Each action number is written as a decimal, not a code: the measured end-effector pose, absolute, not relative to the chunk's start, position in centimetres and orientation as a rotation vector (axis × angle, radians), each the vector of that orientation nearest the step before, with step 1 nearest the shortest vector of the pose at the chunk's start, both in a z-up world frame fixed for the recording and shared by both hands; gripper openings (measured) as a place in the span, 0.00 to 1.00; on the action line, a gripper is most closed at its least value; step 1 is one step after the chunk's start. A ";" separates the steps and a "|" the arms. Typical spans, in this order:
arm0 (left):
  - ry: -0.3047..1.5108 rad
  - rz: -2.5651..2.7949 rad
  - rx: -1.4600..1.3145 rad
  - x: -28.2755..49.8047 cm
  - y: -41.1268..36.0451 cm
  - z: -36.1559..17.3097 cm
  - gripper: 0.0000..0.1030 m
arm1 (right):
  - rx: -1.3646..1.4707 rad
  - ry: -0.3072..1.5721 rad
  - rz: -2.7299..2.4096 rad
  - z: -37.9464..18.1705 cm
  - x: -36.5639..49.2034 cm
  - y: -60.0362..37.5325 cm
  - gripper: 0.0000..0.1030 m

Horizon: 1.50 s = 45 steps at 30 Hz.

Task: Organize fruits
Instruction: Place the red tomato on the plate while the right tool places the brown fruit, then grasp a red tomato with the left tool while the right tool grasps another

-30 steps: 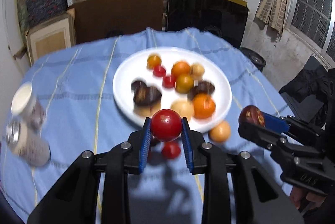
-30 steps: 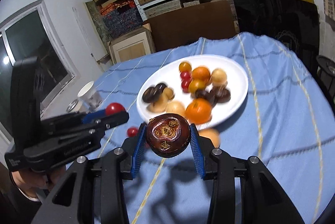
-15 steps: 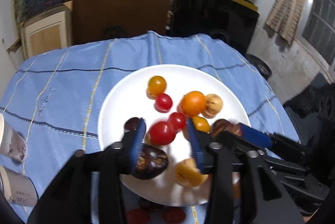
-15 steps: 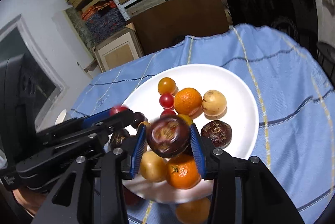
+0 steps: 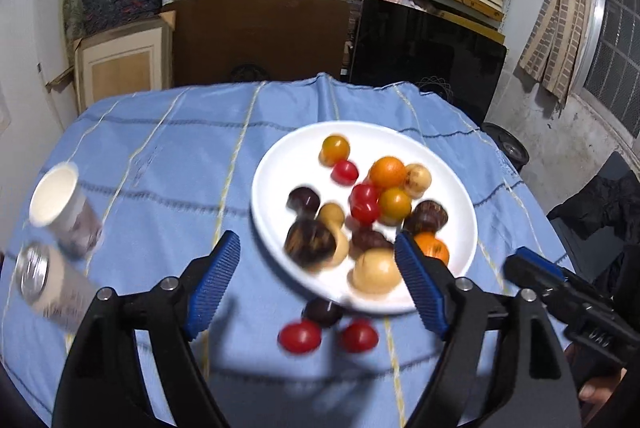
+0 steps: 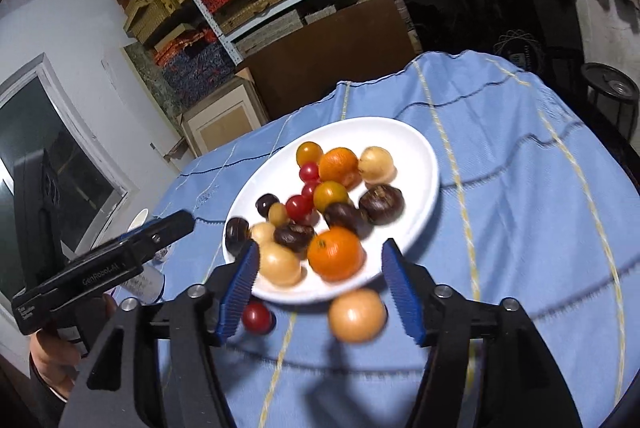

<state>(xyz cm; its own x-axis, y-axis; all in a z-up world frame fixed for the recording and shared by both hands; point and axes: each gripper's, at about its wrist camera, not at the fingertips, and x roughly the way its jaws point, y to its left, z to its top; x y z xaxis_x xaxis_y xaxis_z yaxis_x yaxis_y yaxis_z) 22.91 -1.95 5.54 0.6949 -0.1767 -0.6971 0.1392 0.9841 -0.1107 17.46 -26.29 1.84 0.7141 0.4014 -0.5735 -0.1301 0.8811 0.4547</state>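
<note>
White and round, the ceramic plate (image 5: pixel 276 228) sits on the blue cloth with yellow and dark stripes (image 5: pixel 160 164) that covers the table, and most of the fruit is heaped on it: orange tangerines (image 6: pixel 334 252), small red cherry tomatoes (image 5: pixel 365 204), dark brown chestnut-like fruits (image 6: pixel 380 203) and pale tan round fruits (image 6: pixel 279 263). I see my left gripper (image 5: pixel 316 280) with its blue ribbed pads spread wide; its jaws have just been opening and nothing is between them. Below the plate's near rim, on the cloth, lie two red cherry tomatoes (image 5: pixel 300 337) and one dark fruit (image 5: pixel 323 311), a little blurred. My right gripper (image 6: pixel 320 288) is likewise released, its jaws having just been opening, with no fruit pressed by the pads. Just off the plate's near edge in the right wrist view rest a tan-orange round fruit (image 6: pixel 357 314) and one red tomatoes' neighbour, a single red cherry tomato (image 6: pixel 258 316). At the cloth's left edge lie a white paper cup (image 5: pixel 60 204) and a pale can with a metal top (image 5: pixel 48 284), both tipped on their sides.
</note>
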 end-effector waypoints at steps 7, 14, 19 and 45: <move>0.804 -0.118 -0.049 17.5 0.0 2.5 0.78 | 0.383 0.703 0.276 0.6 13.0 -26.6 0.72; 0.847 -0.093 0.069 15.6 -0.6 -0.5 0.78 | 0.258 0.703 0.252 0.1 11.3 -25.3 0.72; 0.857 -0.084 0.098 16.3 -1.1 -1.3 0.78 | 0.214 0.702 0.244 0.1 11.1 -24.8 0.72; 0.884 -0.198 0.045 17.6 -0.3 -1.7 0.27 | 0.163 0.772 0.365 -1.4 11.5 -21.5 0.73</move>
<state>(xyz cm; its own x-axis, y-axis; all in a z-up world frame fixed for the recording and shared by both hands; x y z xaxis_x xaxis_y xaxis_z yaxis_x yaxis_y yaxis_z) 17.60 -0.34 -1.68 0.6174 -0.1536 -0.7715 0.1907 0.9807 -0.0426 11.48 -21.48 -1.41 0.6578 0.3795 -0.6506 -0.2615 0.9251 0.2752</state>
